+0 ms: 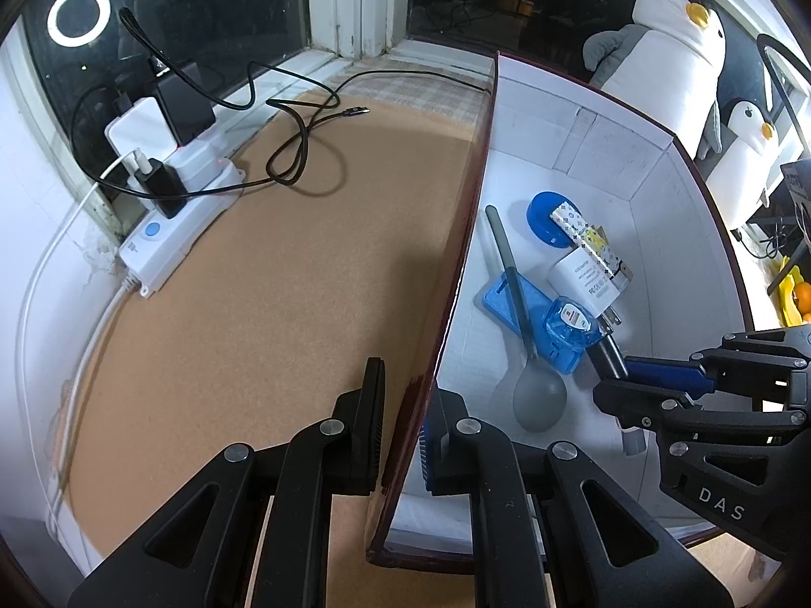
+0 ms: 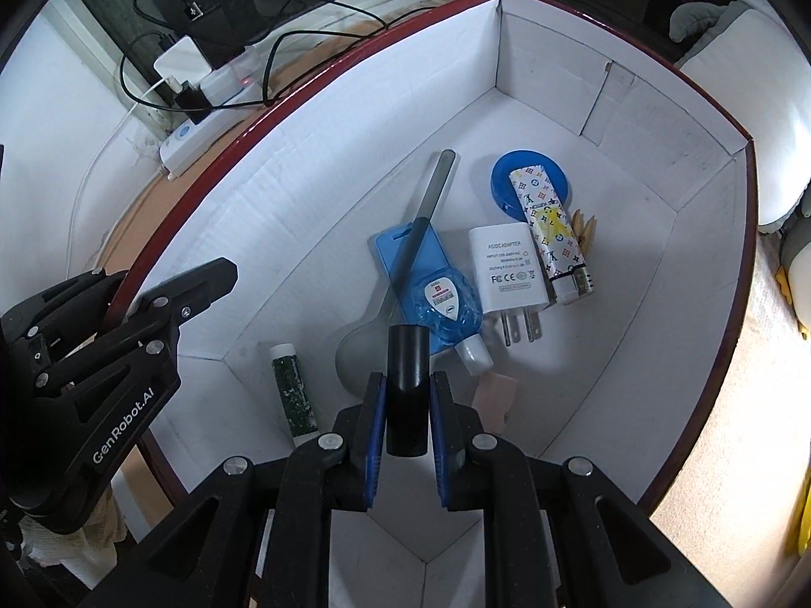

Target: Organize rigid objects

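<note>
Right wrist view: right gripper [image 2: 405,405] grips a black cylinder [image 2: 407,385] above the box [image 2: 314,101]; left gripper [image 1: 403,425] clamps the box's wall. Next, release inside.

We saw the left gripper [image 1: 403,425] clamped on the near wall of the box [image 1: 458,273], one jaw outside over the cork mat [image 1: 263,314], the other inside. Just ahead of the inner jaw lay a grey spoon [image 1: 539,400], its handle crossing a blue case [image 1: 512,304]. Beyond it sat a small blue bottle [image 1: 570,332], a white charger [image 1: 588,281] and a patterned tube [image 1: 590,240]. To the right the right gripper [image 1: 616,380] held a black cylinder [image 1: 605,357].
</note>
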A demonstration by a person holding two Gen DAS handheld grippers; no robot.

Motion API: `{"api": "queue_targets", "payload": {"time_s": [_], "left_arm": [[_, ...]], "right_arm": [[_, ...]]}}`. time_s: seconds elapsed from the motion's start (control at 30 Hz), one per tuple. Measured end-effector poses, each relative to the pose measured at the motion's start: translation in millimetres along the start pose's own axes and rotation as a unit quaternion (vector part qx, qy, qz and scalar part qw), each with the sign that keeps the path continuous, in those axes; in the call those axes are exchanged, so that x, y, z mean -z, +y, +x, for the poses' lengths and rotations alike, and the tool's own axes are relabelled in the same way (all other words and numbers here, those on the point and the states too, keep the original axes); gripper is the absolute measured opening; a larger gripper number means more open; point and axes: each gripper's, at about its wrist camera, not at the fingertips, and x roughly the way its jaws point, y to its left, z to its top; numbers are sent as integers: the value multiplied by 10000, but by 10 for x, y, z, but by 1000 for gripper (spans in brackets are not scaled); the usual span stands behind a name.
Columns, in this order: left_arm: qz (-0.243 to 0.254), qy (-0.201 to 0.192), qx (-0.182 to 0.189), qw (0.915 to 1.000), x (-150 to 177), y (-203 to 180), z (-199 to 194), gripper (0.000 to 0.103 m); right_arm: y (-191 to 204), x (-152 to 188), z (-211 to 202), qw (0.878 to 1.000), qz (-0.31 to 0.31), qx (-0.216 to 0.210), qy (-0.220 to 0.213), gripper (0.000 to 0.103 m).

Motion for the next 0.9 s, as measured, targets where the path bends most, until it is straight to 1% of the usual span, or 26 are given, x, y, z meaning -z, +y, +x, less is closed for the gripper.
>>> {"api": "queue_targets", "payload": {"time_s": [0.13, 0.3, 0.53, 0.73, 0.8, 0.9], "left_arm": [[9, 10, -4, 10000, 12, -6, -6, 11], [24, 1, -7, 10000, 3, -3, -29, 11], [35, -11, -4, 10000, 4, -12, -100, 11], [64, -79, -19, 9999, -1, -25, -212, 11], [69, -101, -27, 9999, -8, -30, -244, 11], [78, -134, -31, 9999, -12, -43, -295, 12]], "right_arm": [[3, 3, 0, 10000, -9, 8, 2, 16], [-8, 18, -34, 10000, -9, 10, -48, 21], [12, 69, -114, 9999, 0, 16, -126, 22], [17, 133, -272, 9995, 34, 9, -321, 29], [22, 154, -339, 9992, 42, 23, -407, 36], [35, 188, -442, 9985, 19, 24, -547, 43]]}}
